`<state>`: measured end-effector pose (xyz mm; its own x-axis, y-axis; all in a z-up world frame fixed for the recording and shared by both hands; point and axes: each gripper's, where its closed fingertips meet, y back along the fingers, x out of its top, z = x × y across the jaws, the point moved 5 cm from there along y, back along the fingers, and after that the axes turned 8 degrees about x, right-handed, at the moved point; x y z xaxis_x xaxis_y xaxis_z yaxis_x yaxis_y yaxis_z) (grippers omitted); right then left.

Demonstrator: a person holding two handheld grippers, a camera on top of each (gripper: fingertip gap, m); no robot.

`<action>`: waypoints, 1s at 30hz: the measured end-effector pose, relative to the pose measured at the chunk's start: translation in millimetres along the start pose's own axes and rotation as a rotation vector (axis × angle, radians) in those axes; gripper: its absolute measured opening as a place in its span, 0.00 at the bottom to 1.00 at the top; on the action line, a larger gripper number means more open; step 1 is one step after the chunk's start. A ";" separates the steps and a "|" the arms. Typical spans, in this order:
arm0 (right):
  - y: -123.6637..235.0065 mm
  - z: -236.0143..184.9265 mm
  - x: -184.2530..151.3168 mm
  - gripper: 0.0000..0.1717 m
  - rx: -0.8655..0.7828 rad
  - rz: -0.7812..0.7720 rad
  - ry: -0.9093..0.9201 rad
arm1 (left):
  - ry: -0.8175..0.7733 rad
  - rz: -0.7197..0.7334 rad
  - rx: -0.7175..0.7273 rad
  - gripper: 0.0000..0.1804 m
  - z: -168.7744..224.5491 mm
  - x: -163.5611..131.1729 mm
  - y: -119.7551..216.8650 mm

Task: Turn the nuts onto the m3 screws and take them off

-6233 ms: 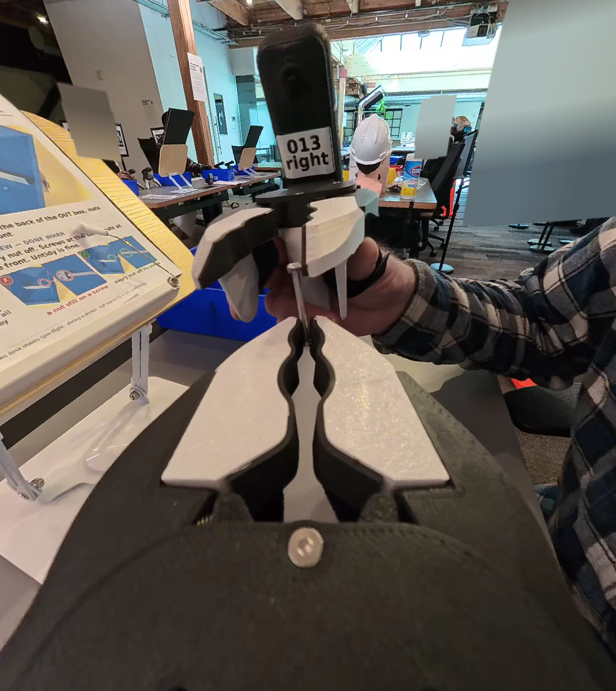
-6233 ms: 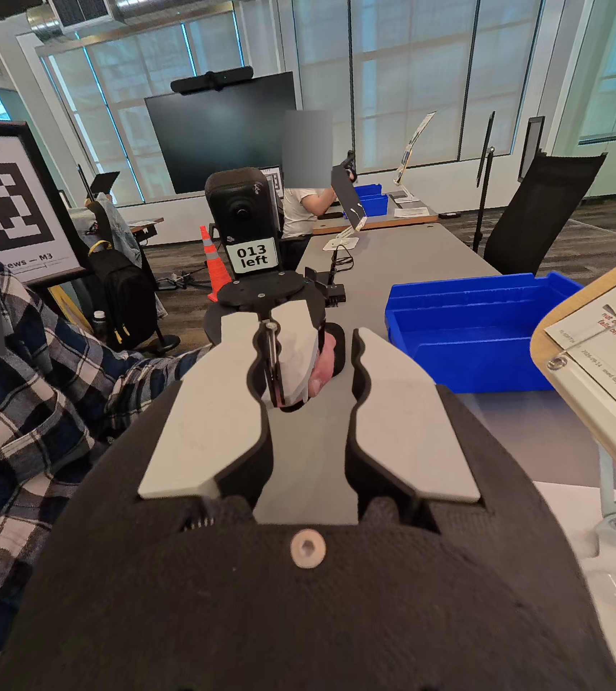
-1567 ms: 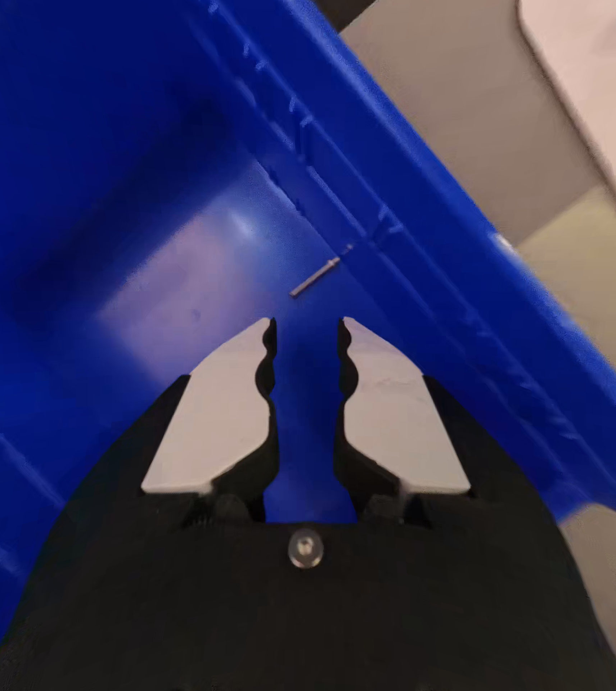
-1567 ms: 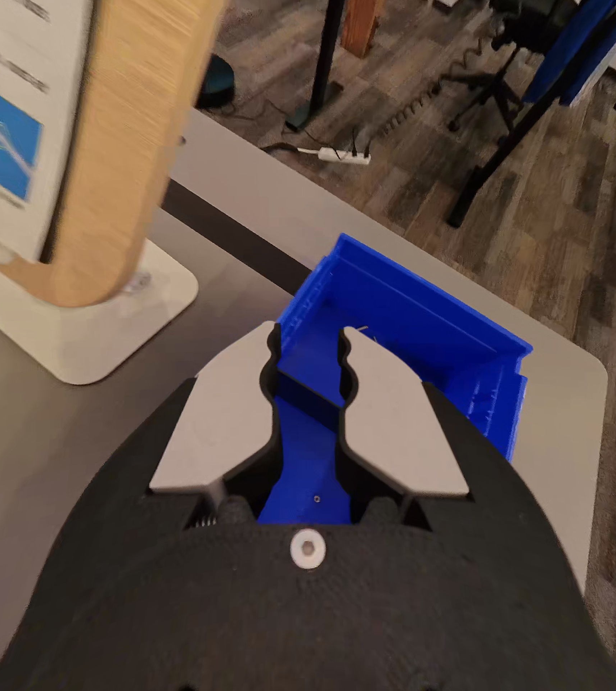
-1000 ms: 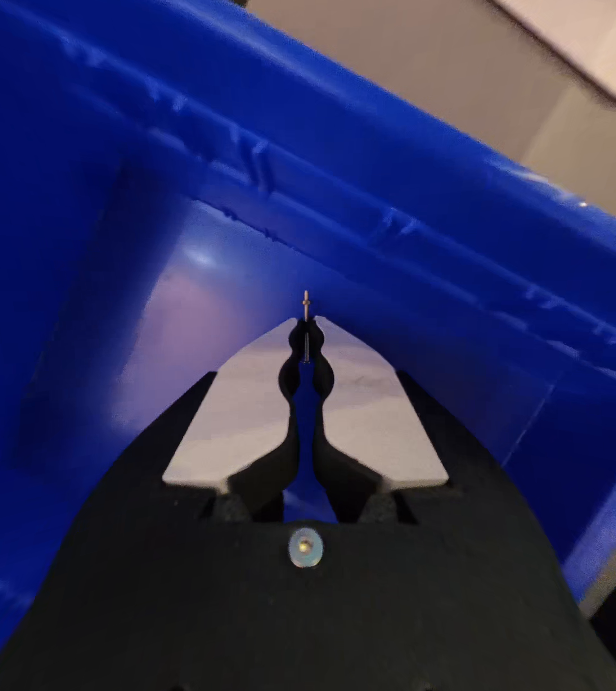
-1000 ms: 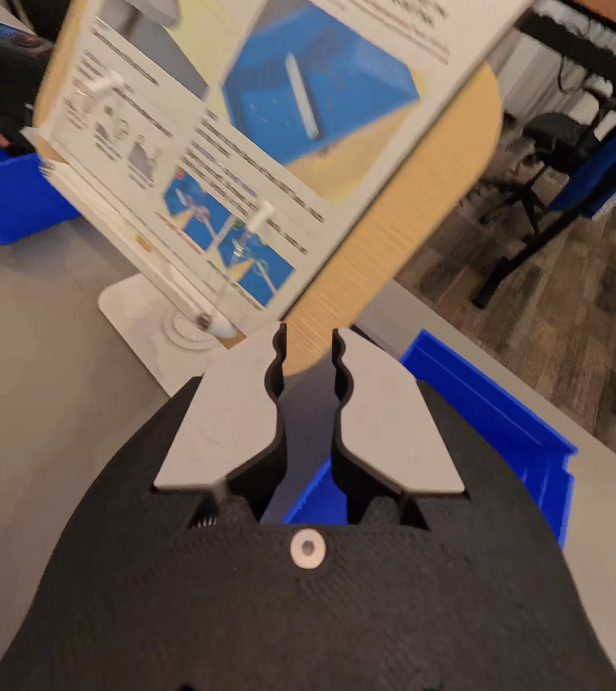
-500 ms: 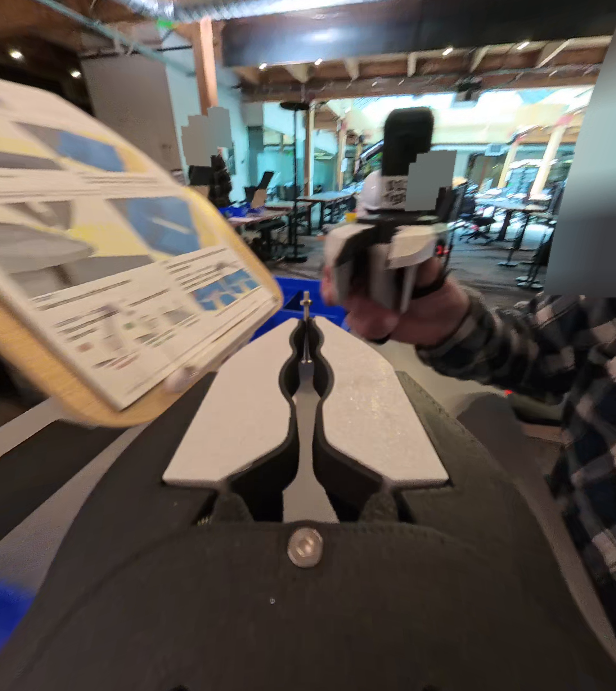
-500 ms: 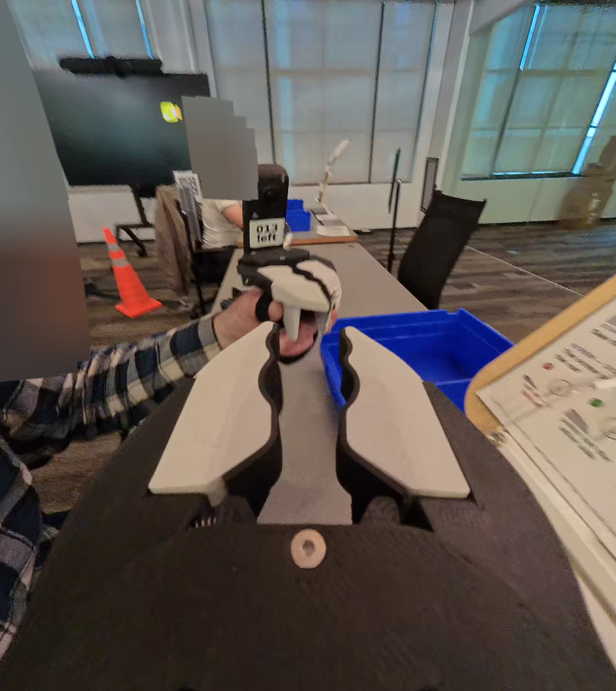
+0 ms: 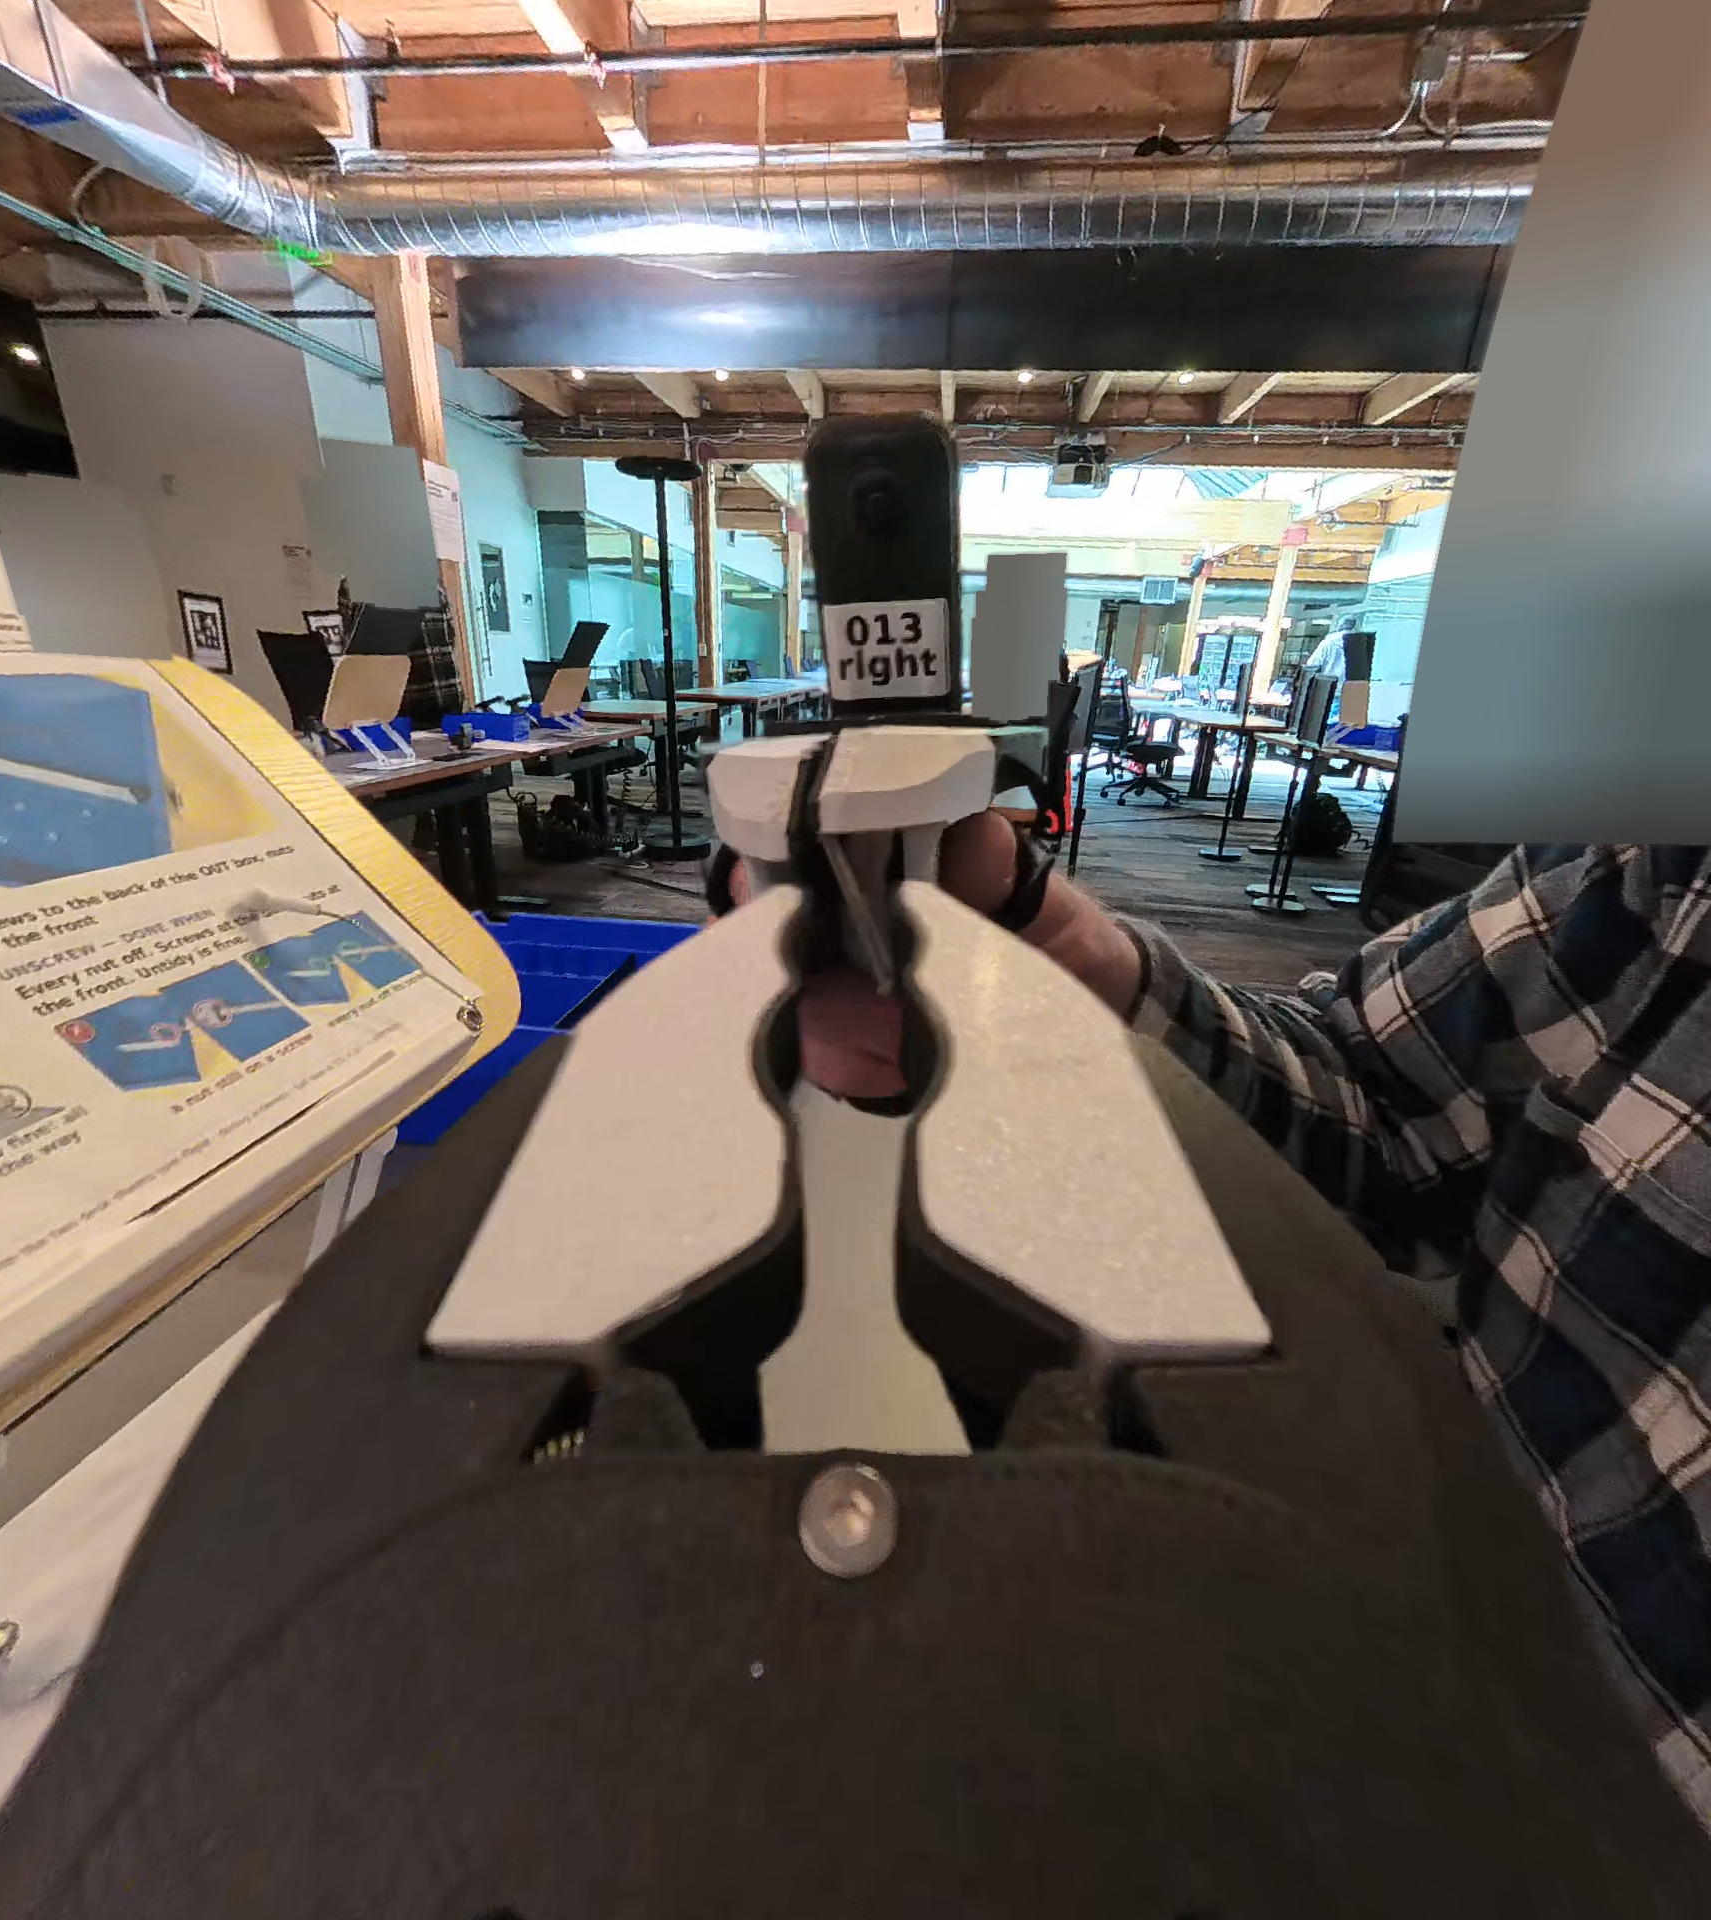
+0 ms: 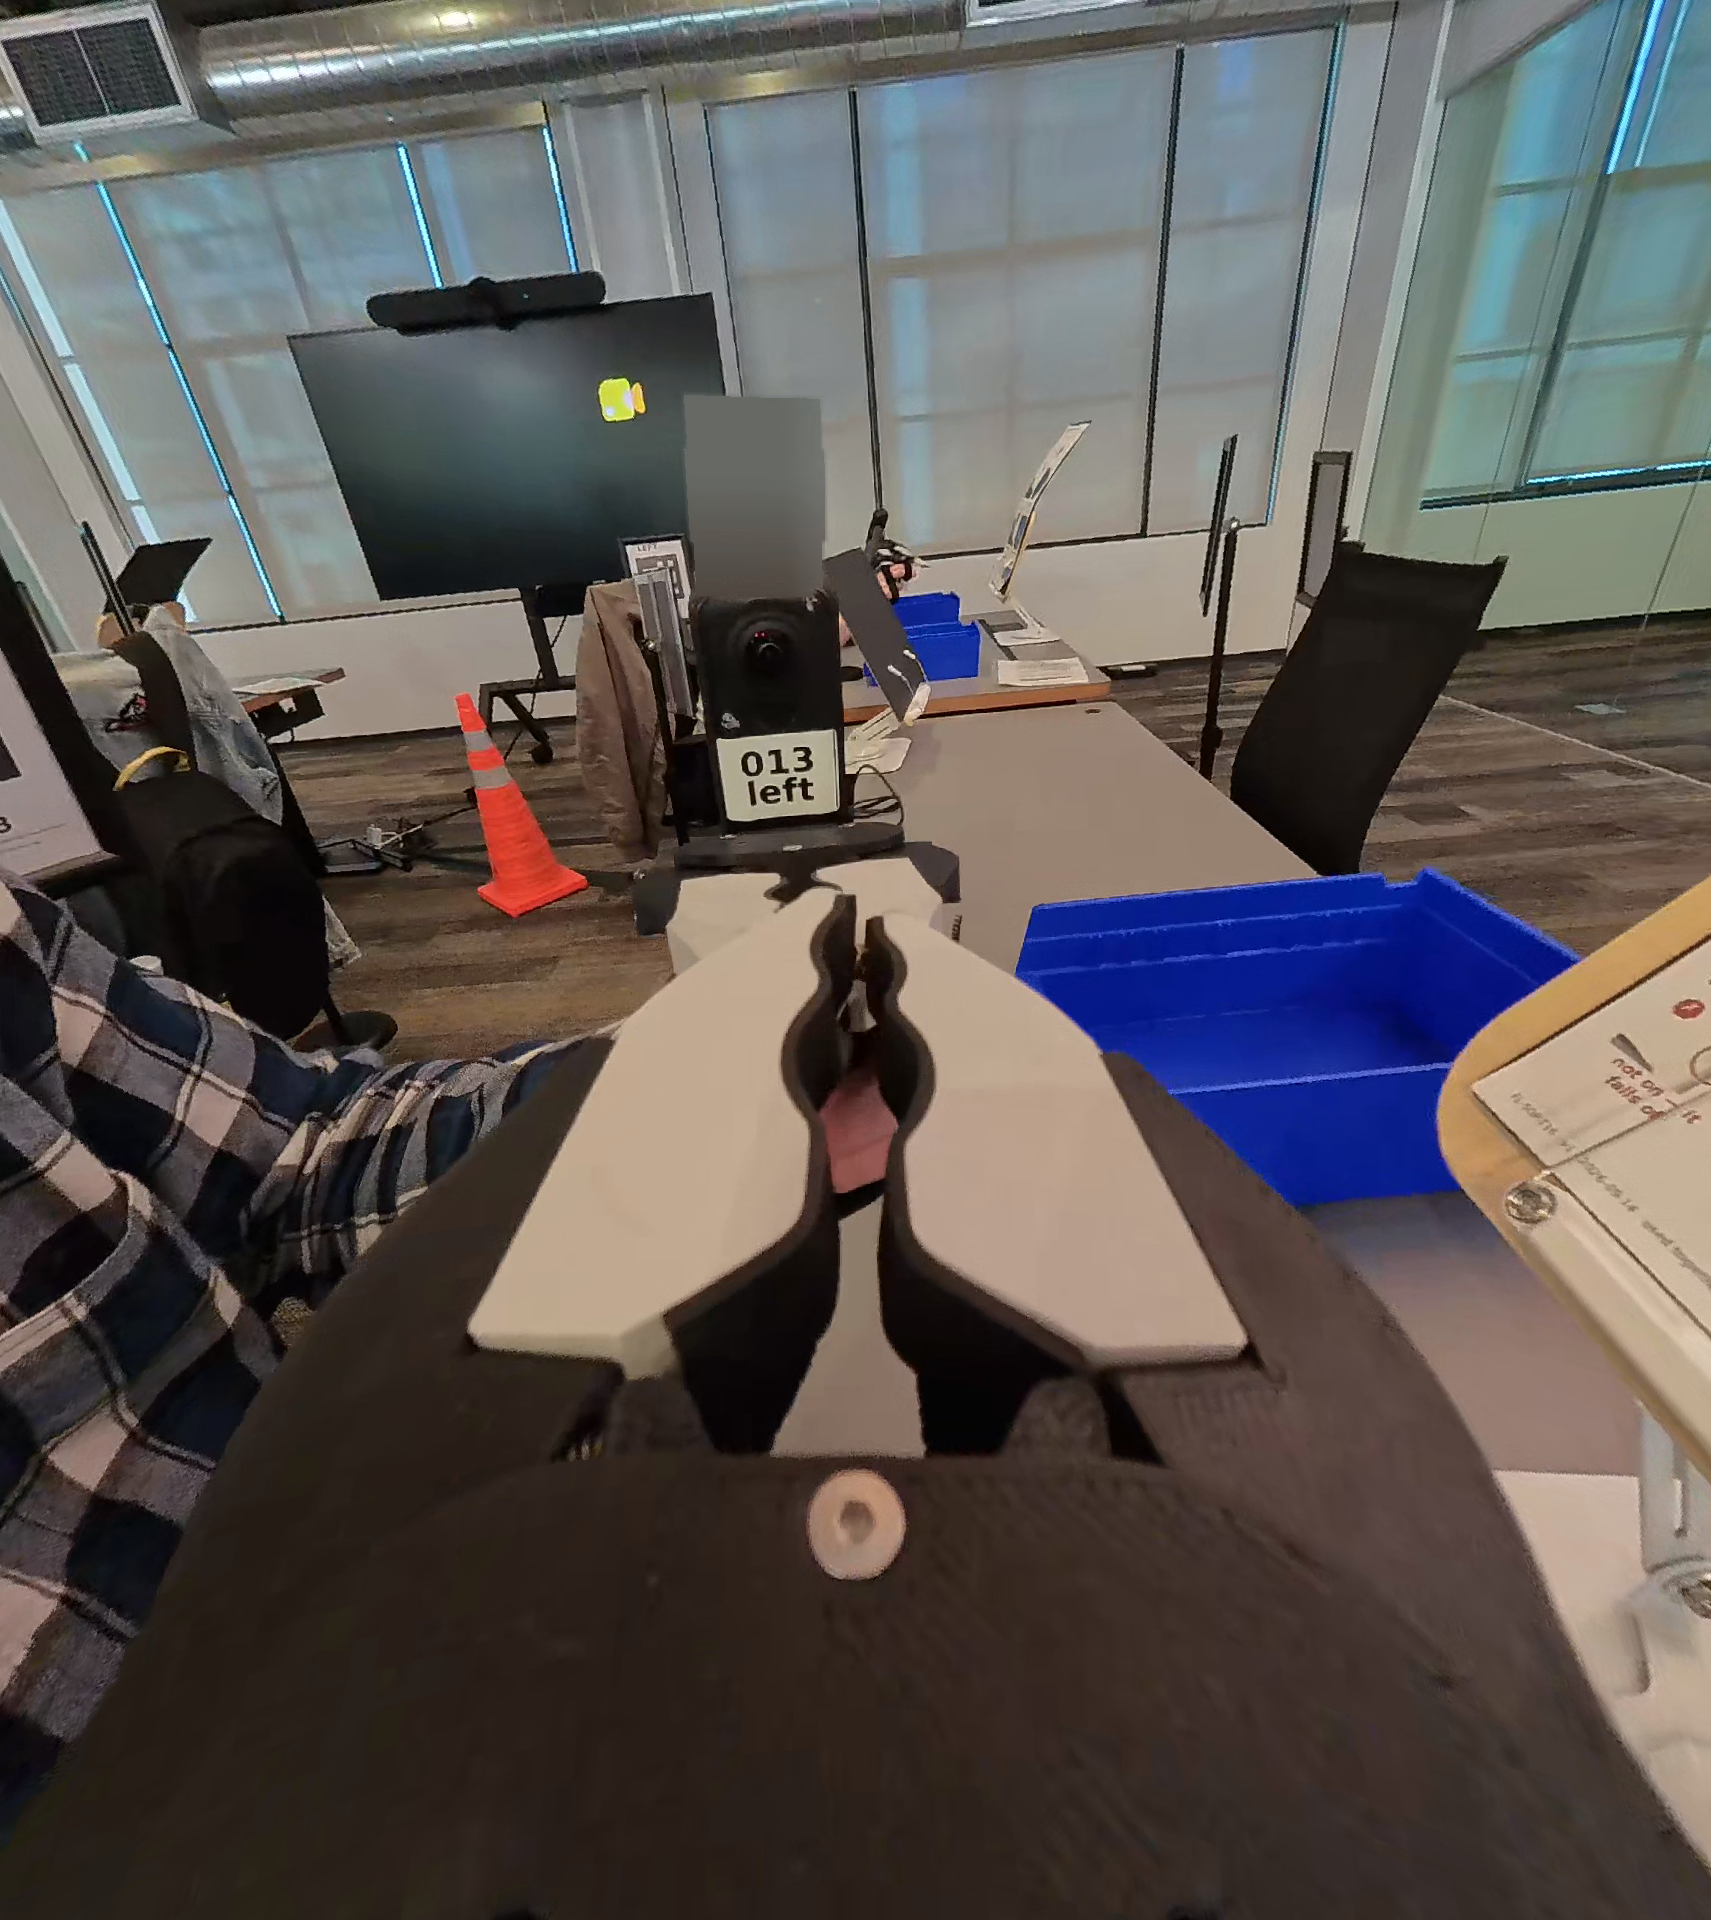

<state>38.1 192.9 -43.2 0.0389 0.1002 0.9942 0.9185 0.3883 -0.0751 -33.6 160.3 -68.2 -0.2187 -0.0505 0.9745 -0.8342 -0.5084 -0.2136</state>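
Note:
The two grippers face each other tip to tip above the grey table. In the left wrist view, my left gripper (image 9: 856, 904) is open, with a clear gap between its white fingers. A thin metal screw (image 9: 856, 920) hangs tilted in that gap, its lower end by the right-hand finger (image 9: 996, 1039). My right gripper (image 9: 815, 816) is opposite, held by a hand in a plaid sleeve, and is shut on the screw's upper end. In the right wrist view, my right gripper (image 10: 856, 935) is shut, with a small bit of the screw (image 10: 856, 1005) between its pads. The left gripper (image 10: 809, 891) sits just behind.
A blue bin (image 10: 1246, 935) stands on the grey table (image 10: 1090, 790) to the right; it also shows in the left wrist view (image 9: 560, 956). An instruction board on a wooden stand (image 9: 155, 935) leans at the left, and shows at the right edge in the right wrist view (image 10: 1661, 1091). An orange cone (image 10: 513, 831) and a black chair (image 10: 1350, 707) stand beyond. Less than 4 cm separates the two grippers' tips.
Half a second ago my left gripper was shut on the screw and my right was open and apart. Now the right has closed on the screw's top, the left has opened, and the screw has tilted.

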 end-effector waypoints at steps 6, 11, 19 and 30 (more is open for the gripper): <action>4.8 -6.6 8.9 0.01 -0.027 -0.083 0.064 | -0.017 -0.112 -0.025 0.12 4.0 -4.9 -14.2; 4.4 -9.3 7.0 0.02 -0.035 -0.097 0.075 | -0.030 -0.130 -0.016 0.01 6.1 -7.9 -21.7; 0.7 -4.7 2.7 0.31 -0.083 -0.153 0.061 | -0.131 -0.164 0.018 0.01 10.4 -9.8 -24.2; 55.4 9.5 3.2 0.31 -0.165 -0.042 0.000 | -0.121 -0.167 0.049 0.01 5.0 -5.8 -15.2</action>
<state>85.3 223.5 -44.9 -0.0003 0.0867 0.9962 0.9714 0.2366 -0.0203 -17.2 164.0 -70.3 -0.0150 -0.0630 0.9979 -0.8276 -0.5593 -0.0477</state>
